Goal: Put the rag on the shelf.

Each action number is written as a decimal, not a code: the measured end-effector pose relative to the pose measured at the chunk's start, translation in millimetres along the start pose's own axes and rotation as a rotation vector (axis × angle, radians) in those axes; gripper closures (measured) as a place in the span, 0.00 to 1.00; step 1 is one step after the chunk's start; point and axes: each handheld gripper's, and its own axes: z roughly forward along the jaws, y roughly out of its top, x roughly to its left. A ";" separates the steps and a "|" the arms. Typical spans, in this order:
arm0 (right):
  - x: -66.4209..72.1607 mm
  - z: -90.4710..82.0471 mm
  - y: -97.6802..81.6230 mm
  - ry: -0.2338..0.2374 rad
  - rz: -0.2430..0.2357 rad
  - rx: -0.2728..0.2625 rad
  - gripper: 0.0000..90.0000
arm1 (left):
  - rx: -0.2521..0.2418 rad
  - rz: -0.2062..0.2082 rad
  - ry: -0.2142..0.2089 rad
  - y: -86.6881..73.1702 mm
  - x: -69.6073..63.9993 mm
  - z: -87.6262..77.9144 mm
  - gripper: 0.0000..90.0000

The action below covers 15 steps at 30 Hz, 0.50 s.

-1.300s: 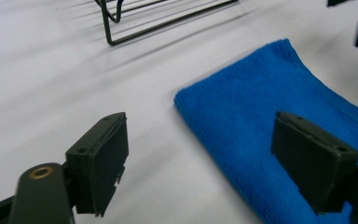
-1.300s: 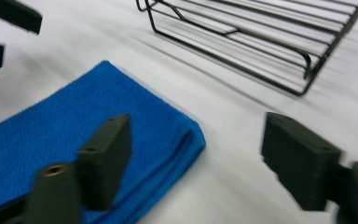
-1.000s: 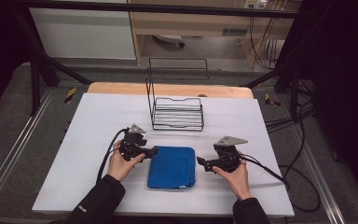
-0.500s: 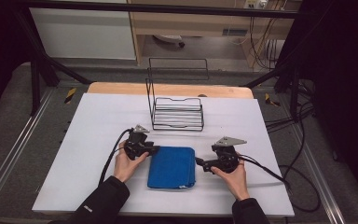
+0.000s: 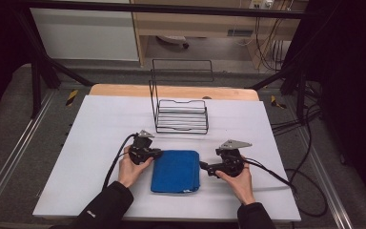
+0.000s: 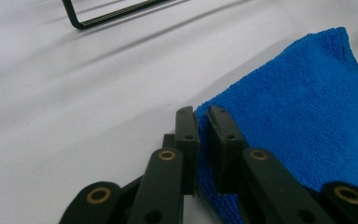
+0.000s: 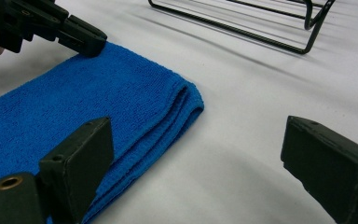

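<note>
Two grippers: both work the folded blue microfibre cloth (image 5: pixel 175 171), flat on the white table (image 5: pixel 95 124) before the wire rack (image 5: pixel 181 117).
Left gripper (image 6: pixel 203 128): your jaws have just been closing, pinching the cloth's corner.
Right gripper (image 7: pixel 200 154): wide, beside the cloth's edge; bite all layers.

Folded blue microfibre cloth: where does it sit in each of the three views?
High view: folded blue microfibre cloth, low centre, between both hands.
Left gripper view: right half, its corner between the nearly shut jaws.
Right gripper view: left half.
Shared landmark: black wire rack, beyond the cloth.
</note>
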 end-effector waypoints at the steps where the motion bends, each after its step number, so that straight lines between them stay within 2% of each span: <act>1: 0.0 -0.2 0.2 0.000 0.002 0.001 0.11 | -0.001 0.003 0.002 -0.2 -0.6 -0.6 0.94; 7: -0.3 -0.7 2.2 0.001 0.015 -0.007 0.10 | -0.003 0.000 0.017 -3.4 -2.3 -6.3 0.95; 10: 1.7 2.0 7.6 -0.004 0.000 -0.015 0.12 | -0.010 -0.002 0.024 -6.0 -2.4 -7.2 0.95; 15: 4.5 18.0 21.7 -0.004 0.007 -0.019 0.22 | -0.017 0.002 0.028 -7.6 -2.9 -4.5 0.95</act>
